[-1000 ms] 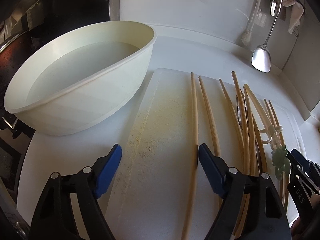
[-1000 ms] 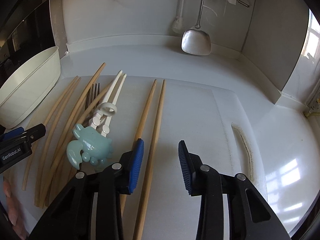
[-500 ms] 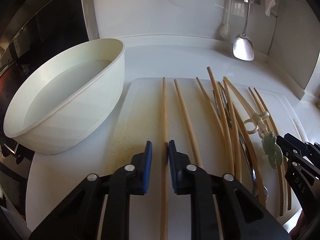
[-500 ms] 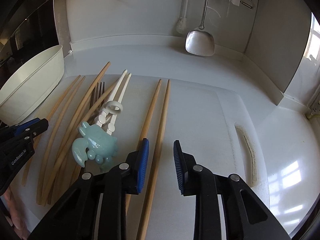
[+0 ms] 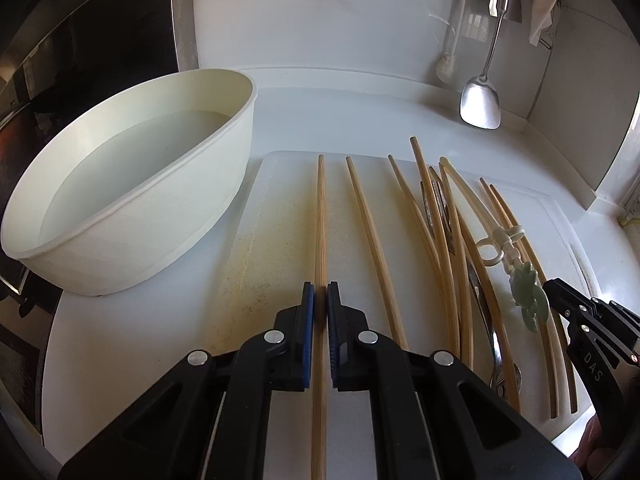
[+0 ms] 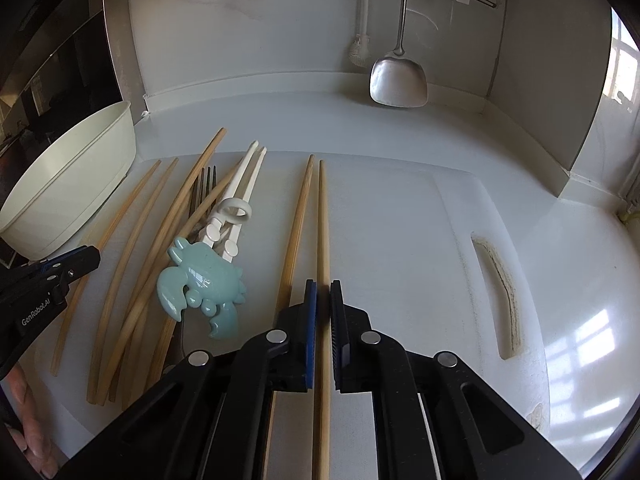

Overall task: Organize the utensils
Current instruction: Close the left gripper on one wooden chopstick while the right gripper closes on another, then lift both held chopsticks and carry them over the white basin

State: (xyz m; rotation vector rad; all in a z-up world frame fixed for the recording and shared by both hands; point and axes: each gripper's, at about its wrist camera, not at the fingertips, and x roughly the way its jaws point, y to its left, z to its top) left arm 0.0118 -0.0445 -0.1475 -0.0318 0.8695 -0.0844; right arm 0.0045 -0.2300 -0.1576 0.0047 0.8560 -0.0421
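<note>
White counter (image 5: 360, 120) runs back to a white wall; a steel spatula (image 5: 480, 104) hangs against the wall at the right rear, its blade just above the counter.

Cream oval basin (image 5: 132, 216) sits at the left end of the counter, touching or just beside the left edge of the cutting board. Nothing shows inside it.

White cutting board (image 6: 400, 240) fills the centre. Yellowish stain along its left side in the left wrist view; a dirty handle slot (image 6: 500, 296) near its right edge.

Left gripper (image 5: 320, 300): blue pads drawn in tight on the leftmost bamboo chopstick (image 5: 321, 216), which runs straight between them, lying along the board. Its jaws have just been closing, with that stick between them.

Right gripper (image 6: 323, 300): likewise clamped narrow on the rightmost bamboo chopstick (image 6: 322, 220), pads against its sides. These jaws have also just been closing around that stick. A second chopstick (image 6: 298, 220) lies just beside it to the left, outside the pads.

Between the two held sticks lies a loose heap of bamboo chopsticks (image 6: 136, 264), fanned and crossing one another. A metal fork (image 6: 204, 184) lies under them, tines toward the wall.

On top of the heap: white training chopsticks (image 6: 244, 184) with finger rings, joined at the near end by a pale teal crab (image 6: 200, 280).

Fingers (image 6: 32, 432) of the person show at the lower left edge of the right wrist view.
</note>
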